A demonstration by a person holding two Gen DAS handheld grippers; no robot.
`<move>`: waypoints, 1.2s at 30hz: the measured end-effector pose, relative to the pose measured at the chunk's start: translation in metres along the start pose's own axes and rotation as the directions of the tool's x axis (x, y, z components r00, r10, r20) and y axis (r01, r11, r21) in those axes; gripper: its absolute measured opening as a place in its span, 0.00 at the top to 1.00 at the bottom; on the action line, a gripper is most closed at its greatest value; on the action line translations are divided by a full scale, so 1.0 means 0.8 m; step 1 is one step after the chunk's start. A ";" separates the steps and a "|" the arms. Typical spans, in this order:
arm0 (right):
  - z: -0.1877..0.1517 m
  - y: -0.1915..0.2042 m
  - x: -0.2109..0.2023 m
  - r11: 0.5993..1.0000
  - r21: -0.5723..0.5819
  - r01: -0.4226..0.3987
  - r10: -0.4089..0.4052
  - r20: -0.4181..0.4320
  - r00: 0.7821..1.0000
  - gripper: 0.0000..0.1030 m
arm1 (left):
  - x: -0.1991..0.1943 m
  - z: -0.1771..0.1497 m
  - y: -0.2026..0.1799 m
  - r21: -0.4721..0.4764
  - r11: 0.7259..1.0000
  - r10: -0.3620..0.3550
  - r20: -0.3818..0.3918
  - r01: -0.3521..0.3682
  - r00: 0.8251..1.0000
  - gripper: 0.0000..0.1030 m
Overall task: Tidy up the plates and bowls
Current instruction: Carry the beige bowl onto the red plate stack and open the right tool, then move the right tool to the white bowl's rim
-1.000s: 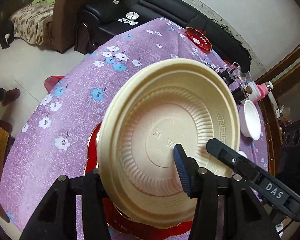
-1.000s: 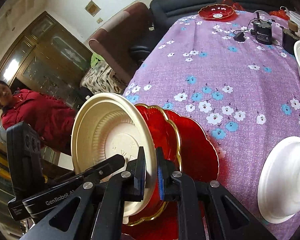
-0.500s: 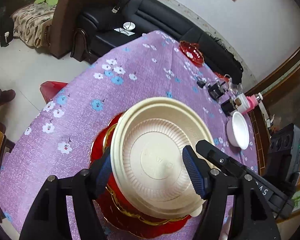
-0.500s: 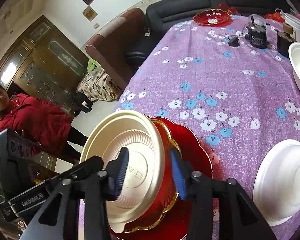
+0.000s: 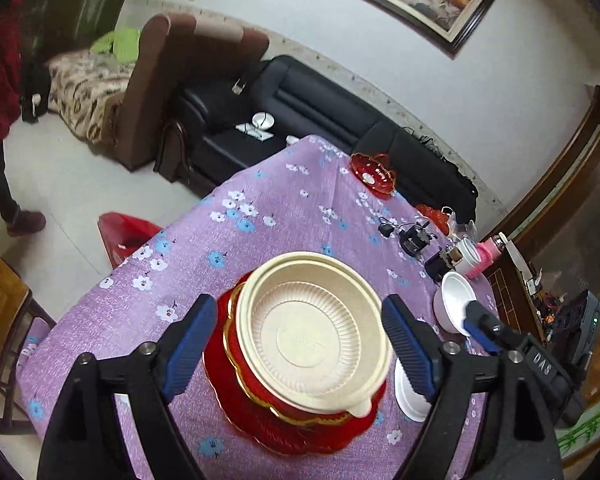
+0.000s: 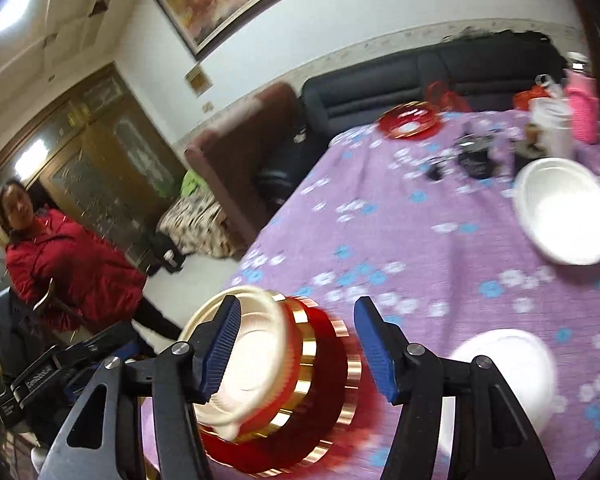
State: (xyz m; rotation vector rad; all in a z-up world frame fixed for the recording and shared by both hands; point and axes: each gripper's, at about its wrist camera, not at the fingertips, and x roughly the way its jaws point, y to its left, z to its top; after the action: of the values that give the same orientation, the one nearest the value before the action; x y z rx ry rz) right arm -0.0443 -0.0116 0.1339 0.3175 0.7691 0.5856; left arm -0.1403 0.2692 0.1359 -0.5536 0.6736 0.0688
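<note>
Both grippers have let go of the cream plate. A second ago it was tilted and pinched at its rim; now it lies flat on the red plates, directly ahead of and below the left gripper, whose jaws have just been opening and stand wide w/ nothing pressed. In the right view, blurred, the right gripper is also open, jaws just opening, stack under it. So this plate is stacked; I judge next are the white bowls, right of the right gripper.
</note>
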 end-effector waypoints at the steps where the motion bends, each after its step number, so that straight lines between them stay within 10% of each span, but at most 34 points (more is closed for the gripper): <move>1: 0.002 -0.017 -0.014 1.000 0.017 0.019 -0.019 0.017 1.000 0.38 | -0.004 -0.004 -0.006 0.014 1.000 0.000 0.011 -0.001 1.000 0.15; 13: -0.006 -0.223 -0.165 0.915 0.316 0.251 -0.313 0.161 0.936 0.33 | 0.019 -0.061 -0.124 0.254 0.963 -0.076 -0.055 0.088 0.996 0.14; 36: -0.024 -0.249 -0.131 0.934 0.285 0.217 -0.259 0.119 0.959 0.32 | 0.102 -0.132 -0.293 0.585 0.791 0.161 0.082 -0.178 0.984 0.14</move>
State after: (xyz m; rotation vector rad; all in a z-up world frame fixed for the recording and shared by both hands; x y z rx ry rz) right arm -0.0432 -0.2323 0.0852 0.5066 0.7243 0.2217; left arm -0.0816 0.0061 0.1271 0.1166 0.6739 0.0311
